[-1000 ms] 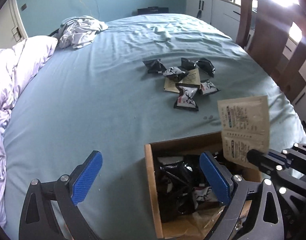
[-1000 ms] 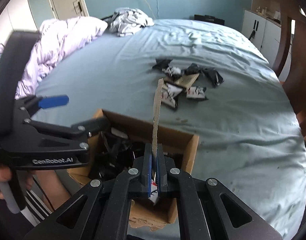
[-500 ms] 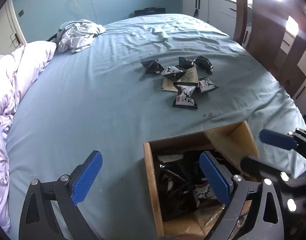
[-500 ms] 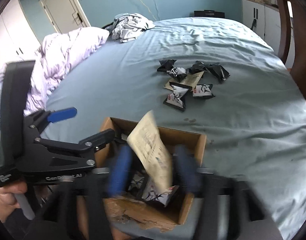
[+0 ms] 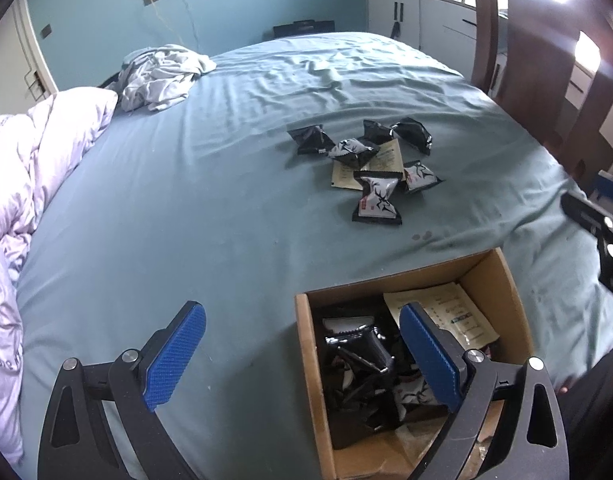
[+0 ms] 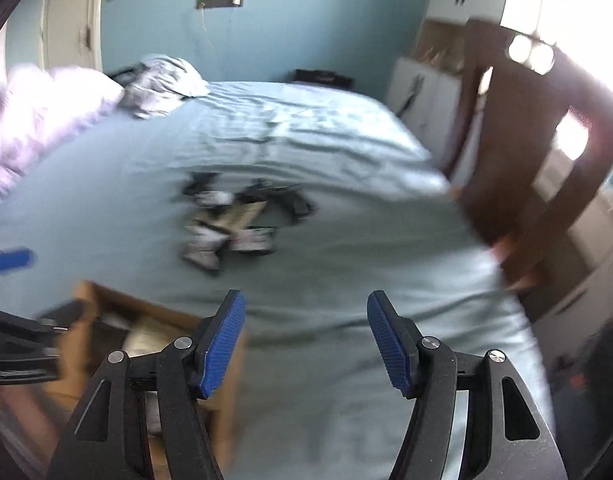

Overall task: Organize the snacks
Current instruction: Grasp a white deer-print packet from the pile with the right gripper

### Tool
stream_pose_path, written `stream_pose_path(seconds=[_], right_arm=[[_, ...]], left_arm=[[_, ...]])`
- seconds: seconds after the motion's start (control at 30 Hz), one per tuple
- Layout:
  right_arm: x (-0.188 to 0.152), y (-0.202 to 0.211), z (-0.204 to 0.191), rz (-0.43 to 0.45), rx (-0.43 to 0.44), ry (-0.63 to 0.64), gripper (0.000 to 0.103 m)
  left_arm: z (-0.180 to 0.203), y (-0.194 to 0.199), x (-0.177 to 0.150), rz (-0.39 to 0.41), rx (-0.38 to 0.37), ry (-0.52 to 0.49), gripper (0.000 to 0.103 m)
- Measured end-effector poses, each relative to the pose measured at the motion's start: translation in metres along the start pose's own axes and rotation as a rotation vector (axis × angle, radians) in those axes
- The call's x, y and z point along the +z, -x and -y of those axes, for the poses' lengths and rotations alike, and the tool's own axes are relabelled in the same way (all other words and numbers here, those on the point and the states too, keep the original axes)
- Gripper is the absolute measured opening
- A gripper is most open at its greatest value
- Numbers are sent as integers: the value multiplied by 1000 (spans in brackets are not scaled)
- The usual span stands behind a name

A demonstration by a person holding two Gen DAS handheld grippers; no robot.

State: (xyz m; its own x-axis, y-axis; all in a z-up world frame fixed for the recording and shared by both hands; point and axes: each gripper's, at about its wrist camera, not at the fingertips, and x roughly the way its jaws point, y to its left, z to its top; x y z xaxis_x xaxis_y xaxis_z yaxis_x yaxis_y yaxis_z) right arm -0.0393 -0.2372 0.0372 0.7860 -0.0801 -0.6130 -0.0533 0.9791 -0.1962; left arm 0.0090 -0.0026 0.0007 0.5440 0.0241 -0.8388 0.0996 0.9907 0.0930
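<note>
Beyond the cardboard box [image 5: 502, 280], light, crinkly snack packets [image 5: 376, 204] looked easiest pinched at sealed edges; left gripper [image 5: 302, 354] and right gripper [image 6: 306, 340] both gaped empty.

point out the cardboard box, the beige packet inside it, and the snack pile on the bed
cardboard box [image 5: 308, 364], left wrist view, on its left wall.
beige packet [image 5: 454, 312], left wrist view, on its printed face.
snack pile [image 5: 376, 200], left wrist view, on the nearest black-and-white pack.

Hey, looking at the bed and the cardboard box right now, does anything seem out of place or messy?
Yes. A cluster of snack packets lies loose on the blue sheet, piled over a beige sachet, outside the cardboard box. A few small dark spots mark the sheet between the pile and the box. Inside the box, another beige sachet lies tilted on black packets.
</note>
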Motion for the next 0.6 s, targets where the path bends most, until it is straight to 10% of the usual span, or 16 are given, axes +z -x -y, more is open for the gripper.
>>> stream_pose_path(seconds=[0.1, 0.33, 0.6], right_arm=[[-6, -15, -4, -66, -133, 38, 62], [-5, -33, -6, -167, -112, 6, 62], [31, -65, 6, -274, 137, -53, 62]], left_arm=[[-1, -3, 1, 1, 20, -5, 100], [-13, -12, 4, -41, 0, 42, 100], [-24, -11, 8, -41, -24, 85, 100]])
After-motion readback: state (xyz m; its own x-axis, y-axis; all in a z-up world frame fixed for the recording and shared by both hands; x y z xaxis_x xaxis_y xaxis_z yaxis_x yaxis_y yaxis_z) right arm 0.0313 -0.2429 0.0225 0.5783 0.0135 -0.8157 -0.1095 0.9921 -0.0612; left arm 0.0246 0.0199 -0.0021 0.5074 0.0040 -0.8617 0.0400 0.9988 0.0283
